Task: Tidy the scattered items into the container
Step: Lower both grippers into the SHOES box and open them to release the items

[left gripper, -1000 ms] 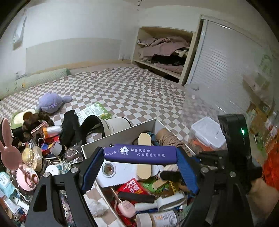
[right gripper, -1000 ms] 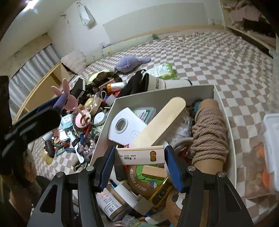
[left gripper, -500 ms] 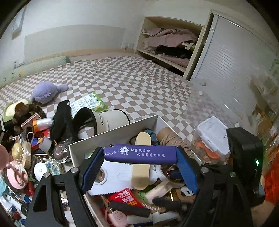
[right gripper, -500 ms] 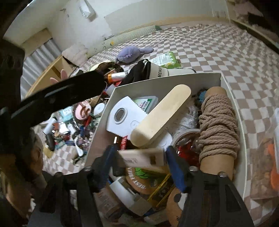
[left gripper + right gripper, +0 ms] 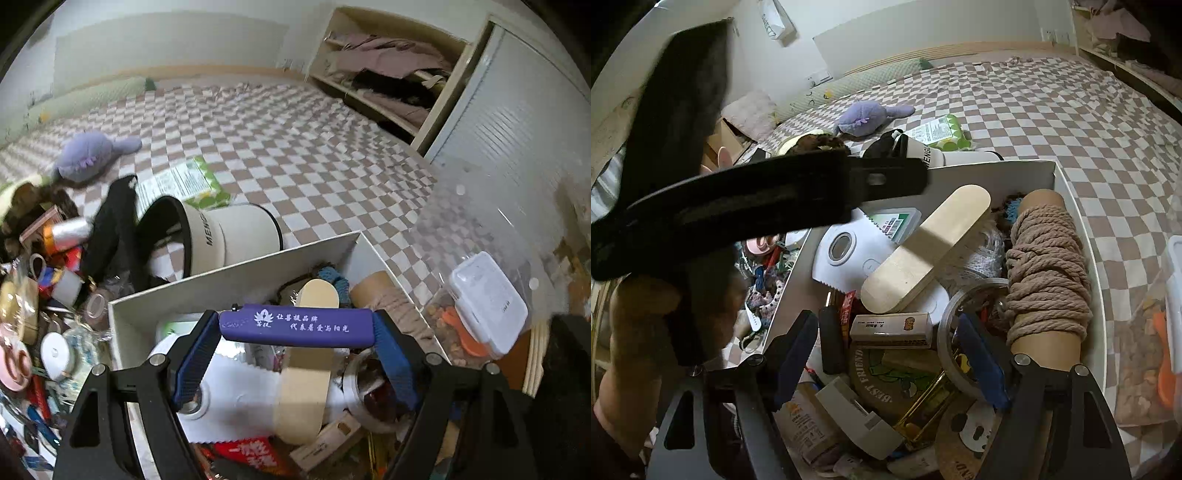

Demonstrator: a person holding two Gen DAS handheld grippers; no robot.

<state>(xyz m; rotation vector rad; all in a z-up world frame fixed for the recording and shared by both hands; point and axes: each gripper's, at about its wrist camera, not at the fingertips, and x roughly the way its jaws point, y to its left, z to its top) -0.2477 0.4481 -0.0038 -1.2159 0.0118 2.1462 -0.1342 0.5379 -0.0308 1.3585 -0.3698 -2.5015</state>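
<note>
Left gripper (image 5: 295,350): jaws stand wide and clamp a purple bar-shaped item (image 5: 295,326) end to end between the blue pads (image 5: 194,354). The item bears white printed characters and lies crosswise over the white container (image 5: 236,275), above the contents and clear of them.

Right gripper (image 5: 886,363): jaws are opening. A small white rectangular box (image 5: 890,329) lies between the fingers, resting on the pile inside the container (image 5: 1071,206). The pads do not press on it; a gap shows at each end.

Container contents, right wrist view:
- A pale wooden oval board (image 5: 925,249) lies slanted across the middle
- A cardboard tube wound with tan rope (image 5: 1047,273) lies along the right wall
- A white serrated-edge package (image 5: 849,254) sits under the board
- A round brown tin lettered "BEST FRIEND" (image 5: 882,380) sits under the small box
- A clear tape roll (image 5: 955,332) lies just beside the box

The left gripper body crosses the upper left of the right wrist view as a dark blurred bar, with a hand (image 5: 639,332) on its grip.

Outside the container, on the checkered bedspread (image 5: 295,147): a white cup lying on its side (image 5: 225,236) against the far wall, a purple plush toy (image 5: 90,155), a green packet (image 5: 184,182), and a heap of small clutter (image 5: 44,314) to the left. A clear lidded box (image 5: 487,302) stands to the right
</note>
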